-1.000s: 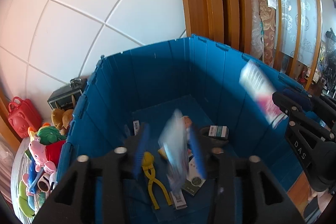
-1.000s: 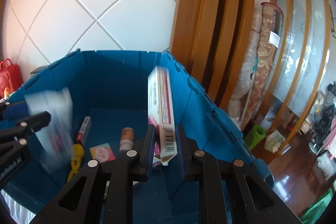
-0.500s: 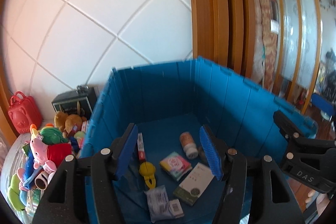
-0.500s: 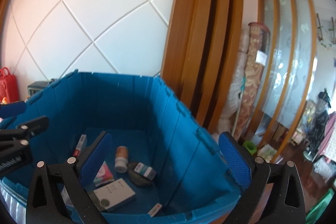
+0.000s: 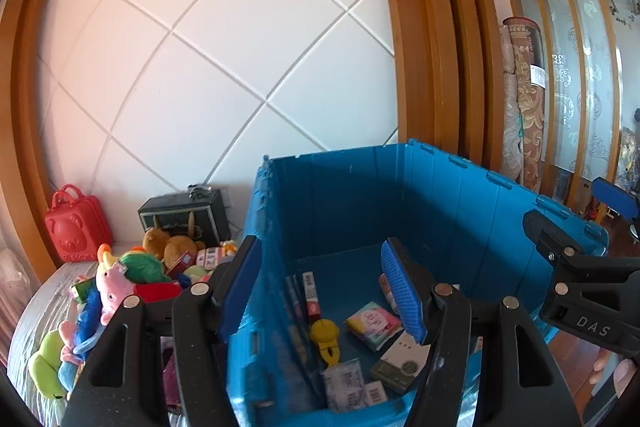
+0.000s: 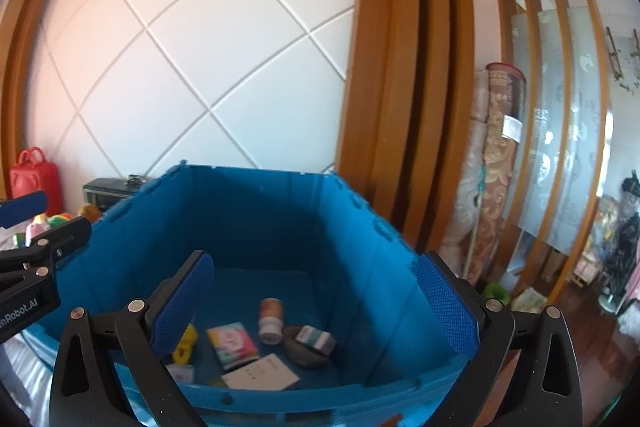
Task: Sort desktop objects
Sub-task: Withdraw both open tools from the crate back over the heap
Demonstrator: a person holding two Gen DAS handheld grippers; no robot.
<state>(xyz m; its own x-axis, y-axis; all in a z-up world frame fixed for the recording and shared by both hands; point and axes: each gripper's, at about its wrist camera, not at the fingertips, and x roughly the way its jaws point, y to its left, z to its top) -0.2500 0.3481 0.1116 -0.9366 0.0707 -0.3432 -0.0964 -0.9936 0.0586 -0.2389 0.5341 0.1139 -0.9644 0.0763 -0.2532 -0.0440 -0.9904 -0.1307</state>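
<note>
The blue bin (image 5: 340, 199) (image 6: 260, 211) stands in front of both grippers. My left gripper (image 5: 320, 287) is open and holds nothing; its left finger is outside the bin's left wall and its right finger is over the inside. My right gripper (image 6: 316, 307) is open wide above the near rim, also with nothing in it. On the bin floor lie a yellow clip tool (image 5: 326, 339), a pink pack (image 6: 233, 343), a white box (image 6: 260, 375), a small bottle (image 6: 271, 319), a clear packet (image 5: 344, 383) and a small box on a dark stone (image 6: 316, 337).
Plush toys (image 5: 120, 279), a red case (image 5: 76, 227) and a black box (image 5: 184, 217) crowd the surface left of the bin. A white tiled wall lies behind it. Wooden posts and rolled carpets (image 5: 524, 99) stand to the right, above a wood floor.
Both grippers opened and let go: the clear packet from the left and the pink-and-white box from the right now lie in the bin. Both grippers drew back and rose a little.
</note>
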